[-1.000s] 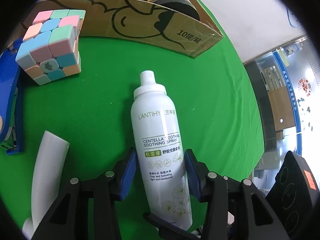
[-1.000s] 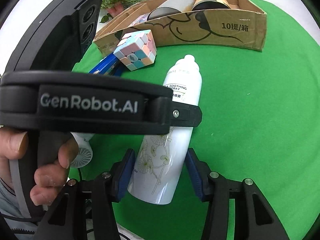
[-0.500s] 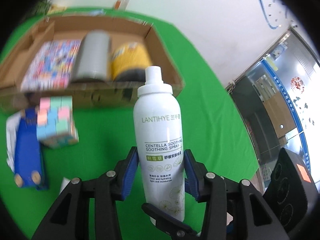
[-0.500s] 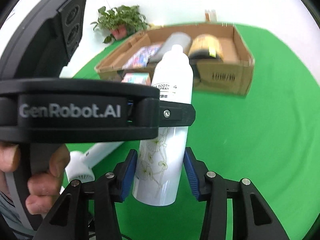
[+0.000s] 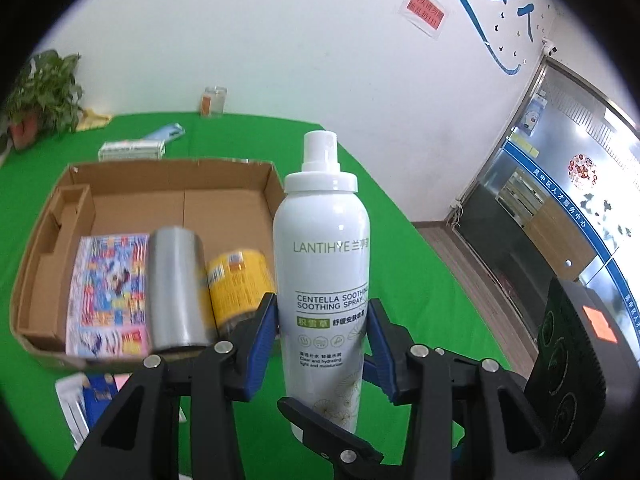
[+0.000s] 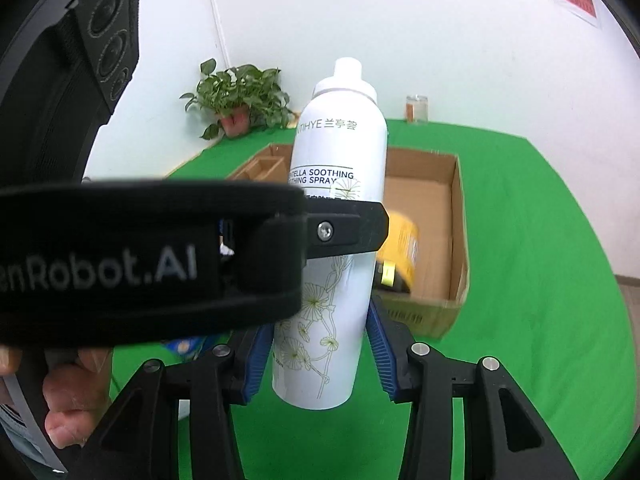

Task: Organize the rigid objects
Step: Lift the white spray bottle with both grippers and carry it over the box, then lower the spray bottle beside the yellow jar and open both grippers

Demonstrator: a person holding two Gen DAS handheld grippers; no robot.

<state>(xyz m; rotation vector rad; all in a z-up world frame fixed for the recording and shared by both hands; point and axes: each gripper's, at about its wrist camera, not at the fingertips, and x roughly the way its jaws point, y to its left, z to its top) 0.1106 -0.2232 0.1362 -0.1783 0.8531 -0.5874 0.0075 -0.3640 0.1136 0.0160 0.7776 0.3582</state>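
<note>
Spray bottle (image 5: 322,264) held upright in air, clamped mid-body by left tongs (image 5: 321,344), lower body by right tongs (image 6: 320,354); two grips likely for steadiness. Above tabletop (image 5: 400,240), at right corner of box (image 5: 176,208), probable destination.

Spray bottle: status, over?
Left gripper and right gripper both clamped on spray bottle, held upright above the table. Cardboard box ahead, part full. Path clear.
</note>
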